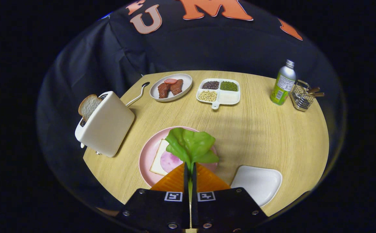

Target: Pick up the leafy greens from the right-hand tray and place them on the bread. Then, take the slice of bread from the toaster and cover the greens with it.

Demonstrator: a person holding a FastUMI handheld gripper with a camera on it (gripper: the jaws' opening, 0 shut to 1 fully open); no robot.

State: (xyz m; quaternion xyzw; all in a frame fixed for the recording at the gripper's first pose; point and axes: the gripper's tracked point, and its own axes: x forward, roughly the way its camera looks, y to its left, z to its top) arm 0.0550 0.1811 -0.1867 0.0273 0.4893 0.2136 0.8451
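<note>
Claw (189, 166) tight around leafy greens (191, 144)

The crinkled bright-green leafy greens (191, 145) are clamped by their stem between the two closed fingers of the gripper (189, 166), with the leaf spread out just ahead of the fingertips. The leaf hangs over the square white bread slice topped with a round pink slice (163, 157), which lies flat on the round pink plate (145, 155). The second, browned-crust bread slice (88, 106) stands upright in a slot of the cream-coloured toaster (107, 124), left of the plate. The white rounded-square tray (260, 183) lies to the right of the plate.
</note>
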